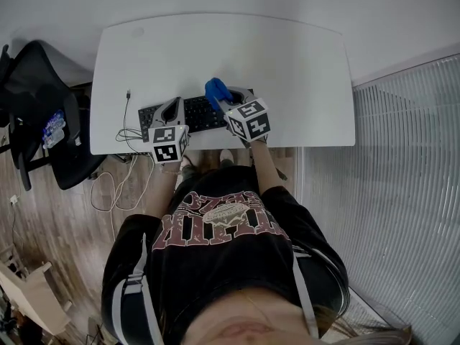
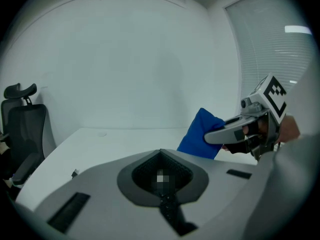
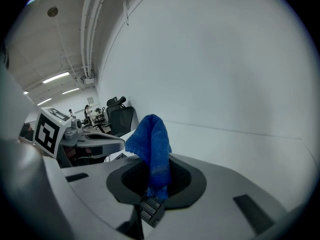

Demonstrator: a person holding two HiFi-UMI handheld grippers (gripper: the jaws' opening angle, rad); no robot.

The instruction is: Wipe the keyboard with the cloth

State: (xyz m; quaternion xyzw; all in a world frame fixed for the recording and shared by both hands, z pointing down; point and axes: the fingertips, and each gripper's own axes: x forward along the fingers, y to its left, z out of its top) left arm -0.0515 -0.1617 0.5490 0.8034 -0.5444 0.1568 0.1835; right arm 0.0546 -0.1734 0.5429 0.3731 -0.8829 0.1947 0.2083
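Observation:
A black keyboard [image 1: 198, 113] lies near the front edge of the white table [image 1: 287, 63]. My right gripper [image 1: 224, 100] is shut on a blue cloth [image 1: 215, 89], which sticks up from between its jaws over the keyboard's right half. In the right gripper view the cloth [image 3: 150, 144] rises out of the jaws, with keys [image 3: 151, 210] showing just below. My left gripper [image 1: 172, 106] rests over the keyboard's left part, its jaws shut and nothing visible between them. In the left gripper view the cloth [image 2: 200, 134] and the right gripper [image 2: 235, 130] show to the right.
A black office chair [image 1: 36, 113] stands left of the table, and loose cables [image 1: 126, 131] hang off the front left corner. A ribbed glass partition [image 1: 388, 192] runs along the right. The person's torso is at the table's front edge.

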